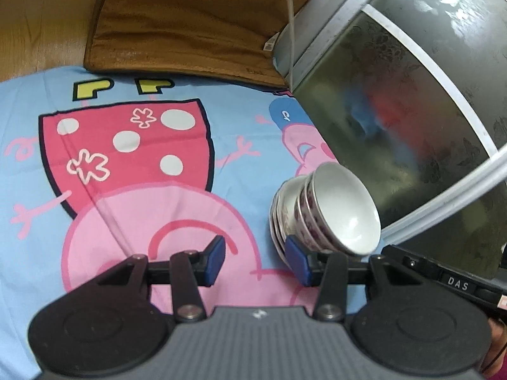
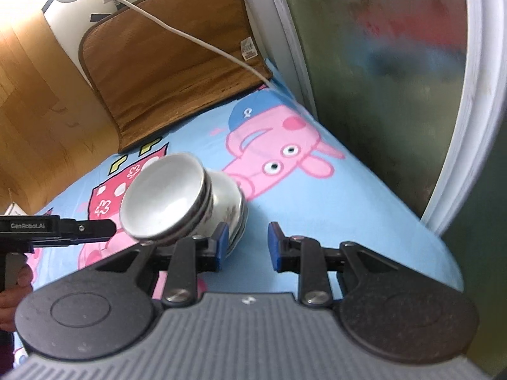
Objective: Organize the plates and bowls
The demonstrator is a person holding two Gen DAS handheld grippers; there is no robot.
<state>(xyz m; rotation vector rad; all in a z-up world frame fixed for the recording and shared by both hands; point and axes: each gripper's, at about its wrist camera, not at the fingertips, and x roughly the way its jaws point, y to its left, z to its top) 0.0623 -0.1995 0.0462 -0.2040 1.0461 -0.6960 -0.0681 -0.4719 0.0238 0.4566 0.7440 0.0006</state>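
A nested stack of white bowls with a purple flower pattern is tilted on its side above the cartoon cloth. It leans against the outer side of my left gripper's right finger. That gripper is open, with only cloth showing between its blue pads. In the right wrist view the same stack sits just left of my right gripper, touching the outside of its left finger. This gripper is open too, with nothing between its pads. I cannot tell whether the stack touches the cloth.
A brown cushion lies at the far end of the cloth, with a white cable running across it. A frosted glass door with a white frame stands close on the right. A wooden panel is on the left.
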